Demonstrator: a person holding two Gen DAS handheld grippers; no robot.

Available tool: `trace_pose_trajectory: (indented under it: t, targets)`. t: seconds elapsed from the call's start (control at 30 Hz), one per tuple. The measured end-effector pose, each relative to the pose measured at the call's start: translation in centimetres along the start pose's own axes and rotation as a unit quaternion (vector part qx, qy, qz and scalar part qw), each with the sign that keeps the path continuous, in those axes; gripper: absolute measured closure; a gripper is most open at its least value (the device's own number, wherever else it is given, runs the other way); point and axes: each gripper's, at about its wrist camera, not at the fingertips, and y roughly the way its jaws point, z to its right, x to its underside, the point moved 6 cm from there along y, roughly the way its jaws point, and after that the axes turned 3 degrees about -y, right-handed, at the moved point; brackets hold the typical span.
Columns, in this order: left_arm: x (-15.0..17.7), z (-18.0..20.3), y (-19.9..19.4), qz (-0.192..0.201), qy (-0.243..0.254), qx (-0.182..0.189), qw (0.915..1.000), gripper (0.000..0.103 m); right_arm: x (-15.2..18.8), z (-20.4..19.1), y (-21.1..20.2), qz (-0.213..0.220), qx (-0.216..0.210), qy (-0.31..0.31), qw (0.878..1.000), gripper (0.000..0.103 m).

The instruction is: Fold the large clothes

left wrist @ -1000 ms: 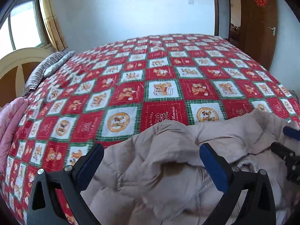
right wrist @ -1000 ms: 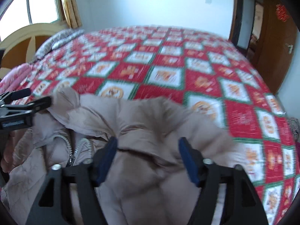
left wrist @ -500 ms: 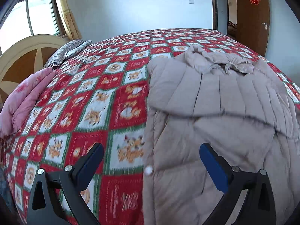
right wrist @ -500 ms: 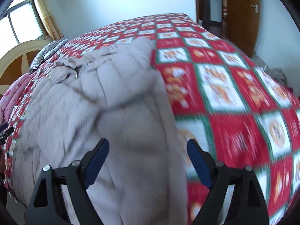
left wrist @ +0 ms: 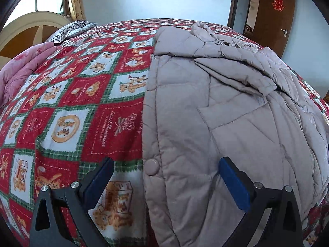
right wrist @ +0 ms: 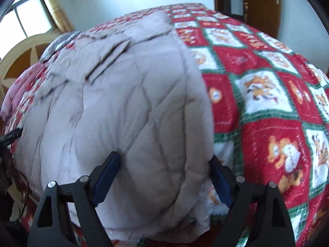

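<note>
A beige quilted coat (left wrist: 226, 107) lies spread lengthwise on the bed, collar at the far end. My left gripper (left wrist: 166, 177) hovers open over its near left edge. The edge with a round snap button (left wrist: 152, 166) runs between its fingers, and the left finger is over the bare bedspread (left wrist: 82, 107). In the right wrist view the coat (right wrist: 127, 103) fills the left and middle. My right gripper (right wrist: 164, 173) stands open over the coat's near right corner, with puffy fabric bulging between its blue pads. The left gripper's dark tip (right wrist: 12, 135) shows at the left edge.
The red, green and white bear-patterned bedspread (right wrist: 267, 113) covers the whole bed. A pink quilt (left wrist: 20, 68), a striped pillow (left wrist: 70, 30) and a curved headboard (left wrist: 26, 26) are at the far left. A brown door (left wrist: 273, 18) stands open at the back right.
A second ago the coat lay bunched up close under both grippers. Now it lies stretched out flat, and both grippers have drawn back to its near end. Both stayed open.
</note>
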Motion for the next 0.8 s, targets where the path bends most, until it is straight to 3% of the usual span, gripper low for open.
trace_pose_trajectory:
  t: [0.13,0.2,0.23,0.27,0.3,0.33,0.37,0.4,0.53,0.8]
  targets:
    - [0.6,-0.1,0.4,-0.017,-0.027,0.039,0.9987,0.001,0.5,0.2,0.1,-0.001,-0.021,0.020,1.000,0.022]
    - [0.8,-0.2,0.3,-0.013,-0.035,0.046,0.9983,0.003,0.6,0.5,0.0,0.001,-0.027,0.028,0.999,0.030]
    - [0.9,0.0,0.2,-0.009,-0.029,0.047,0.9984,0.008,0.5,0.5,-0.1,0.002,-0.032,0.028,0.999,0.040]
    - [1.0,0.3,-0.1,-0.005,-0.021,0.053,0.9984,0.024,0.7,0.2,-0.4,0.004,-0.039,0.025,0.999,0.056]
    - [1.0,0.7,-0.4,-0.002,-0.012,0.061,0.9981,0.041,0.7,-0.1,-0.5,0.006,-0.052,0.025,0.998,0.063]
    - [1.0,1.1,-0.8,0.004,-0.002,0.066,0.9978,0.050,0.8,-0.3,-0.6,0.008,-0.064,0.027,0.998,0.073]
    - [1.1,1.5,-1.1,0.006,0.009,0.080,0.9967,0.073,0.9,-0.6,-0.7,0.011,-0.069,0.026,0.997,0.078]
    - [1.2,1.9,-1.4,0.008,0.016,0.086,0.9962,0.081,1.1,-0.8,-0.7,0.013,-0.074,0.026,0.997,0.080]
    - [1.2,1.9,-3.3,0.031,0.030,0.085,0.9955,0.091,1.6,-1.0,-1.5,0.023,-0.111,0.056,0.992,0.085]
    - [1.6,-0.1,-8.9,0.070,0.001,0.155,0.9854,0.092,3.7,-1.6,-5.5,0.034,-0.168,0.068,0.983,0.087]
